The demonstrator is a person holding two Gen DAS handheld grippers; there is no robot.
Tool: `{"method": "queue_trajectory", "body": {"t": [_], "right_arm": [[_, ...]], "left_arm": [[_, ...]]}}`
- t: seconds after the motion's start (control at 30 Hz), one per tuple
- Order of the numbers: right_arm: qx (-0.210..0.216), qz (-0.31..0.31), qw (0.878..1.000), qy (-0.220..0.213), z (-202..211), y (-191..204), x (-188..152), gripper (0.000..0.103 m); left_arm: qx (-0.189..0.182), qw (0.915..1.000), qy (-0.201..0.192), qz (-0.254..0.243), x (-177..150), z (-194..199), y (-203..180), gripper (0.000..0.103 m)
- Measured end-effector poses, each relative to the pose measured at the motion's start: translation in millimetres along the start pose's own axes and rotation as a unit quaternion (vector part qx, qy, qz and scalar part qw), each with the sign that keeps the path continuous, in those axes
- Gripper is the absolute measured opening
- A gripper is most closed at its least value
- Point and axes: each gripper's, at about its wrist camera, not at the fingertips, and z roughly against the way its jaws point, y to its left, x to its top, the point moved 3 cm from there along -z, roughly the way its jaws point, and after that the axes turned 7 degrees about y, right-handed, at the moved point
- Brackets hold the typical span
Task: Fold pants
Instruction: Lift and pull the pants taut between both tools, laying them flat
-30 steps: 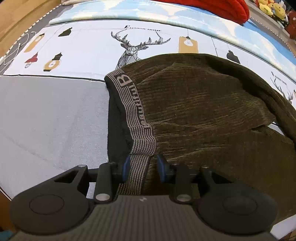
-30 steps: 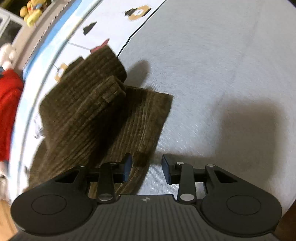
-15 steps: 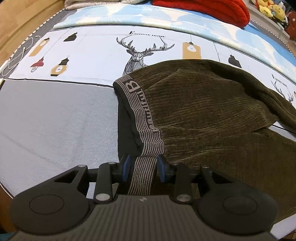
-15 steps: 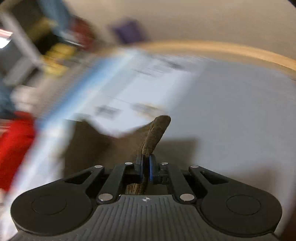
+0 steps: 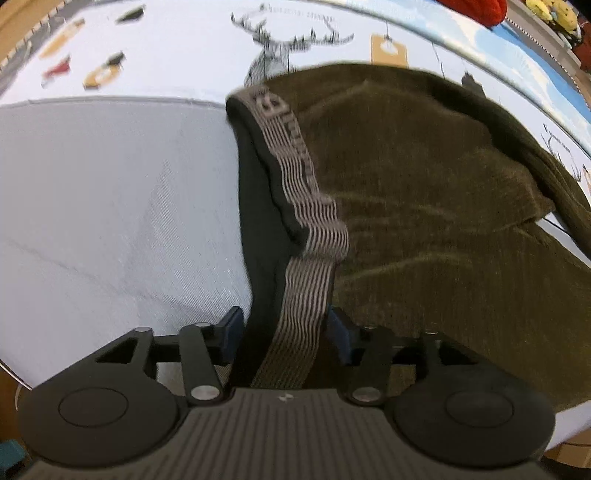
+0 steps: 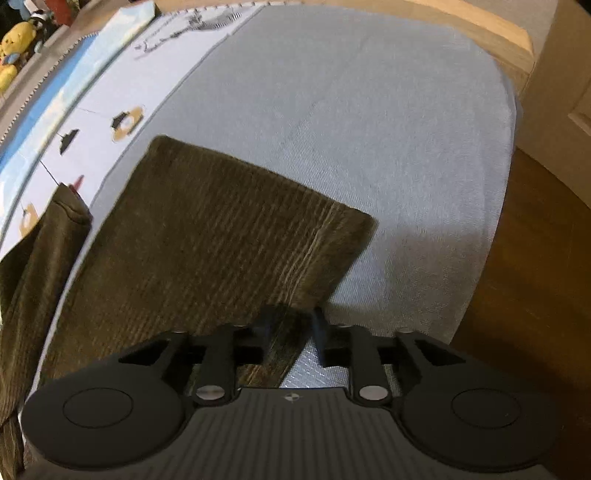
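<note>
Olive-brown corduroy pants lie on the bed, their striped grey waistband running down toward my left gripper. The left jaws are opening; the waistband and black lining sit loosely between the pads. In the right wrist view one pant leg lies flat on the grey sheet, hem end toward the far right. My right gripper is over that leg's near edge with its jaws opening, a strip of cloth and some bare sheet between the pads. The other leg lies bunched at the left.
The bed has a grey sheet and a white printed band with a deer. A red cloth and plush toys sit at the far side. A wooden bed frame and wooden floor border the mattress.
The left jaws have spread off the waistband, and the hand has come a little closer to it. The right gripper carried the leg end across, laid it flat and parted its jaws.
</note>
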Motion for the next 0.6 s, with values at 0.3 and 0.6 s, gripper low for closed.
{"method": "queue_trajectory", "body": {"t": [0.3,0.6], "right_arm": [[-0.019,0.025,0.999,0.005,-17,13,8,0.012],[-0.018,-0.031,0.999,-0.022,4,-8,13,0.006]], "left_arm": [[0.013,0.9990,0.043,-0.006,-3,-30,2,0.069],[0.009,0.9974,0.008,-0.071,-10,-12,-14,0.016]]}}
